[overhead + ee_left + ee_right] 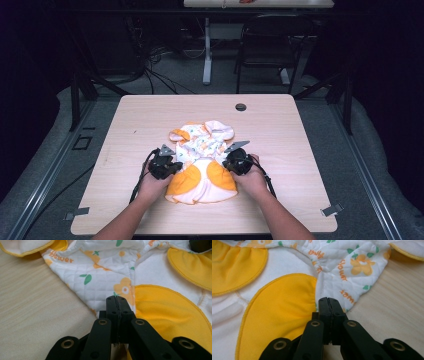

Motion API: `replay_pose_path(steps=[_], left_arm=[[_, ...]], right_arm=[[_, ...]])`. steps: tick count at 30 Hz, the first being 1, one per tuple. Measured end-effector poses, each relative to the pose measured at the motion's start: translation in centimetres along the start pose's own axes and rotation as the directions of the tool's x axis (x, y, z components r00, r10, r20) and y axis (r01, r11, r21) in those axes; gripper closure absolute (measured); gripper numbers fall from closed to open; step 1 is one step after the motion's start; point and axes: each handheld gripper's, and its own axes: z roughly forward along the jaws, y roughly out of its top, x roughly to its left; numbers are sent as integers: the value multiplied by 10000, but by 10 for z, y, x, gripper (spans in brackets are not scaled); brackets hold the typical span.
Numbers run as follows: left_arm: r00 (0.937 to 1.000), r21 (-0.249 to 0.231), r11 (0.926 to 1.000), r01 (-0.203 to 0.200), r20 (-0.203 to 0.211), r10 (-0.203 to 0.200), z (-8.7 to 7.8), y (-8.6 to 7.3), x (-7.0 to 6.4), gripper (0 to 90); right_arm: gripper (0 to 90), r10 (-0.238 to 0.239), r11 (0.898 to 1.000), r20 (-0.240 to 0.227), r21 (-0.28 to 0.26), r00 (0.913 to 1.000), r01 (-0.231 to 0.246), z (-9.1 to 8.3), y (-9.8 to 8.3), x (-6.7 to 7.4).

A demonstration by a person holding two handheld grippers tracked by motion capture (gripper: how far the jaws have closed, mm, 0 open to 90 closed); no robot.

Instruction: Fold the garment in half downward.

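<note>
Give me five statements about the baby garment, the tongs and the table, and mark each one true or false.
1. The baby garment lies on a wooden table. True.
2. The left tongs stand wide open above the cloth. False: their jaws are pressed together at the garment's edge.
3. The right tongs are shut at the garment's side, where the printed quilted cloth meets a yellow panel. True.
4. The garment is plain blue. False: it is white with orange flowers, green leaves and yellow panels.
5. Both tongs sit at the same side of the garment. False: the left tongs are at its left side and the right tongs at its right side in the high view.
</note>
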Motion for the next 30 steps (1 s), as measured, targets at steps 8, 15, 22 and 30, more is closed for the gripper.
replay_pose_path(steps=[8, 15, 22, 30], left_arm=[[9990, 129, 9990, -435, 91, 433, -6, -6, -5, 900], [9987, 171, 9990, -402, 325, 396, -10, -10, -7, 900], [9974, 264, 9982, -535, 489, 522, -15, -14, -13, 900], [9955, 239, 9980, -589, 762, 570, -21, -22, -21, 900]], right_arm=[[899, -235, 9997, -237, 34, 9994, 236, -7, -8, 10], [899, -582, 9980, -492, 211, 9971, 593, -14, -15, 20], [900, -912, 9949, -650, 374, 9937, 937, -20, -20, 27], [899, -899, 9951, -809, 336, 9927, 928, -26, -28, 30]])
